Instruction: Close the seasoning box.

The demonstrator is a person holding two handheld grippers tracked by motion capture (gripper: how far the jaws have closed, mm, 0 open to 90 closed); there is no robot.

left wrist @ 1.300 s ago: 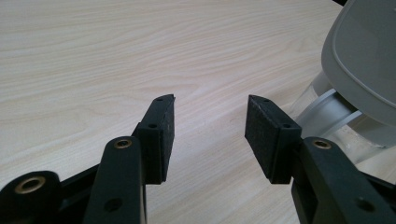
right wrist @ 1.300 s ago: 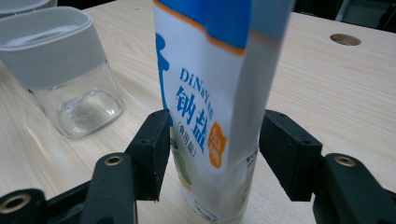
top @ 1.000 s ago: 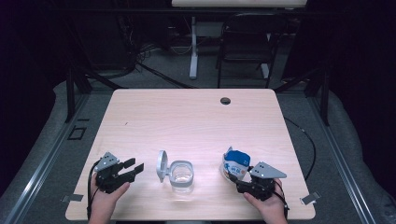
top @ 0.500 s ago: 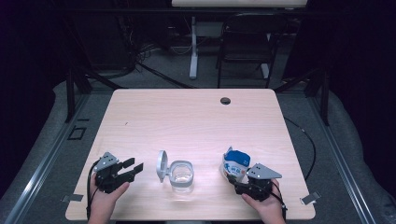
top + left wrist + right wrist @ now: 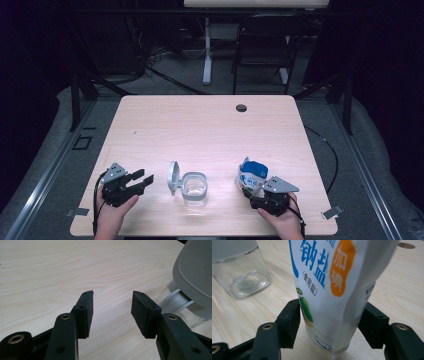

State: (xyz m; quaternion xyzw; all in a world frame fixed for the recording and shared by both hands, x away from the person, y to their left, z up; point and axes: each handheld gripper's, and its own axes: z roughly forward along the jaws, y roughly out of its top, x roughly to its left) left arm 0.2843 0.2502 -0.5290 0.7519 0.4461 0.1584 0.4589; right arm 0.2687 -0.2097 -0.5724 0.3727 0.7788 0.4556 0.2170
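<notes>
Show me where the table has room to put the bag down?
The far half of the table, from the hole down to the jar, is bare. The near edge is crowded: left tool, jar, bag and right tool.

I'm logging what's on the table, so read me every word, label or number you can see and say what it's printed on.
"钠盐", blue, on the salt bag.
"加碘", white on the bag's orange patch.
"(食用盐)", small blue, below "钠盐".
The print in the blue outline near the bag's bottom is too small to read.
In the high view the bag's print is too blurred to read.
The jar and its lid carry no text.
</notes>
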